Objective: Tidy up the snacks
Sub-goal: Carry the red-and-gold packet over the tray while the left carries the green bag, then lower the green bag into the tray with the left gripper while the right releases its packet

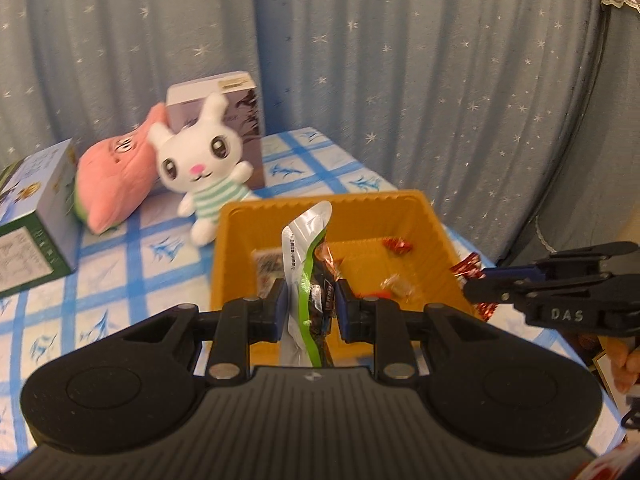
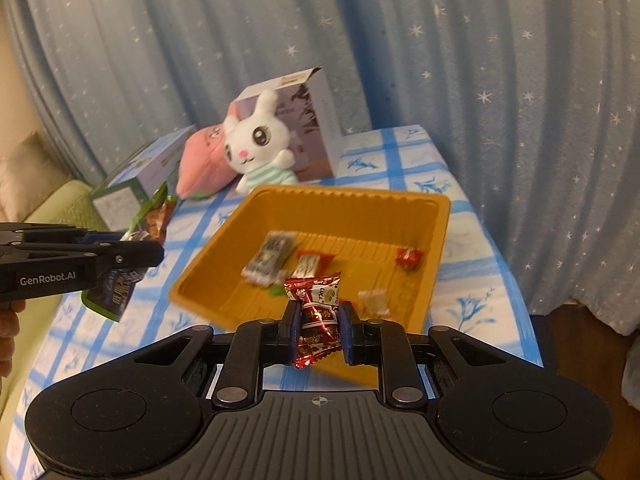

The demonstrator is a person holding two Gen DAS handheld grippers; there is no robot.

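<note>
My left gripper (image 1: 311,304) is shut on a green, black and silver snack pouch (image 1: 308,264), held upright over the near wall of the yellow tray (image 1: 424,216). In the right wrist view that same gripper (image 2: 132,254) comes in from the left with the pouch (image 2: 150,220) hanging beside the tray (image 2: 440,216). My right gripper (image 2: 319,322) is shut on a red foil candy packet (image 2: 316,312) above the tray's near edge; it shows at the right of the left wrist view (image 1: 476,284). Several wrapped snacks (image 2: 272,260) lie inside the tray.
A white plush rabbit (image 1: 204,160), a pink plush (image 1: 116,176) and two cartons (image 1: 224,96) (image 1: 32,216) stand at the back of the blue-checked tablecloth (image 1: 120,280). A starred blue curtain (image 1: 360,60) hangs behind. A green cushion (image 2: 60,208) lies left of the table.
</note>
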